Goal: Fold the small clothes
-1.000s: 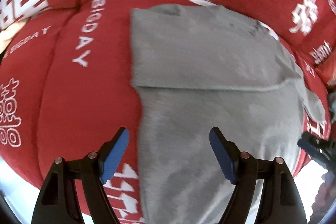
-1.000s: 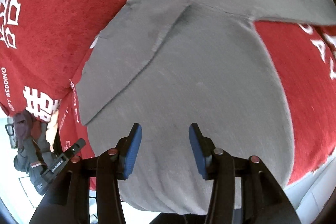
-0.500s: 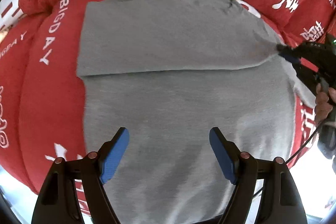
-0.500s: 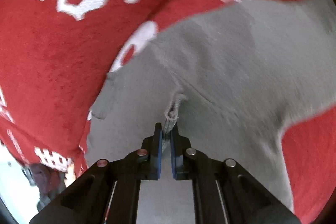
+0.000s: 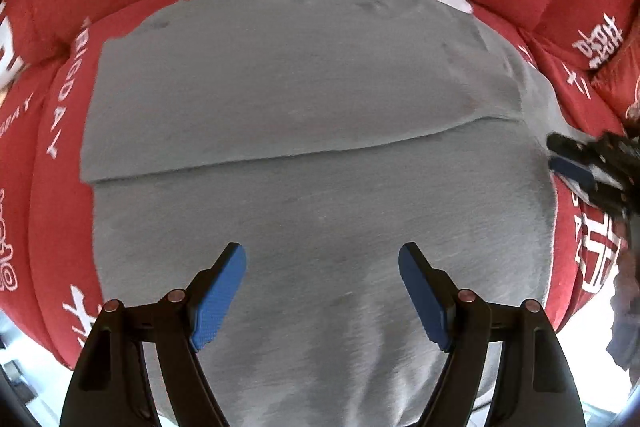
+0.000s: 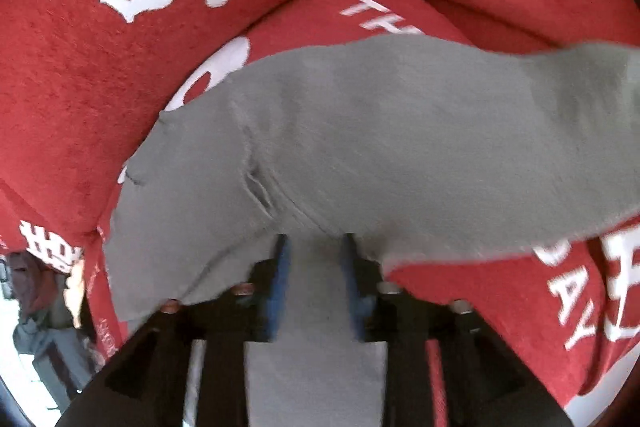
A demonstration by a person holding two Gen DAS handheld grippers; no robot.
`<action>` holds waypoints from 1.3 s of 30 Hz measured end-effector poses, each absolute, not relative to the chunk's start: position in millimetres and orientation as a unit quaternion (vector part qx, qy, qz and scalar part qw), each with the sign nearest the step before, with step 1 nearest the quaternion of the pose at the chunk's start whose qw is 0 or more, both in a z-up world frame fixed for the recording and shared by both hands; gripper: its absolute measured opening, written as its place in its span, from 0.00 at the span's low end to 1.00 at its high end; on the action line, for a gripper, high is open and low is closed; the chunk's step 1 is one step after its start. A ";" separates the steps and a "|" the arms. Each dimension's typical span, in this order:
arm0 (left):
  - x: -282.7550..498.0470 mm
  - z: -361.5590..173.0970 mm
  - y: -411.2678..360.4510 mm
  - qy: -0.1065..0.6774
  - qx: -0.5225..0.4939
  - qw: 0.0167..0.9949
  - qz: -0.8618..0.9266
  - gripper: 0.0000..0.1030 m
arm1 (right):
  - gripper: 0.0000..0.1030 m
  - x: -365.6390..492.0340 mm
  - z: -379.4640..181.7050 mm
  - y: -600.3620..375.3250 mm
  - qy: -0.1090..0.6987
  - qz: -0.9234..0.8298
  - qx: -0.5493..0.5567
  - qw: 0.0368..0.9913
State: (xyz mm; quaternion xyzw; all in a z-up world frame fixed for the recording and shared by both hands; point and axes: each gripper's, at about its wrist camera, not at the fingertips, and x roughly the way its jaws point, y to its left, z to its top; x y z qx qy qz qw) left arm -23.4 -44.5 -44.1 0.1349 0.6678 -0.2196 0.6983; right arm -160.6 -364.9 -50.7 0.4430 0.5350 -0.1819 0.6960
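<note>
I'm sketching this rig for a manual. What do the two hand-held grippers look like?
The left hand-held gripper and right hand-held gripper look alike: black angular frames, two fingers faced with blue textured pads, and round copper-coloured rivets at the finger joints.

Left gripper (image 5: 322,291) pointing straight down, jaws spread wide with nothing between the blue pads, right gripper (image 6: 316,283) tilted steeply downward, jaws narrowly apart and opening, grey cloth lying between them
</note>
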 end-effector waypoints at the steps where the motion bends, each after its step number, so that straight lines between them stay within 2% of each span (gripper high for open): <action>1: -26.1 -42.3 -51.1 0.667 0.137 0.698 -0.222 0.77 | 0.44 -171.5 -49.5 -366.4 0.527 -0.175 0.459 0.693; 3: -30.2 -41.2 -65.0 0.666 0.140 0.695 -0.231 0.77 | 0.49 -195.4 -48.2 -368.1 0.528 -0.183 0.471 0.682; 11: -44.3 -43.4 -126.7 0.666 0.161 0.679 -0.265 0.77 | 0.49 -277.0 -43.7 -393.3 0.501 -0.208 0.521 0.659; 21: -51.5 -49.2 -200.9 0.663 0.172 0.668 -0.289 0.77 | 0.52 -357.7 -48.3 -468.0 0.390 -0.302 0.578 0.649; 39: -55.3 -56.0 -237.0 0.650 0.180 0.681 -0.285 0.77 | 0.52 -365.7 -78.1 -519.0 0.307 -0.280 0.653 0.633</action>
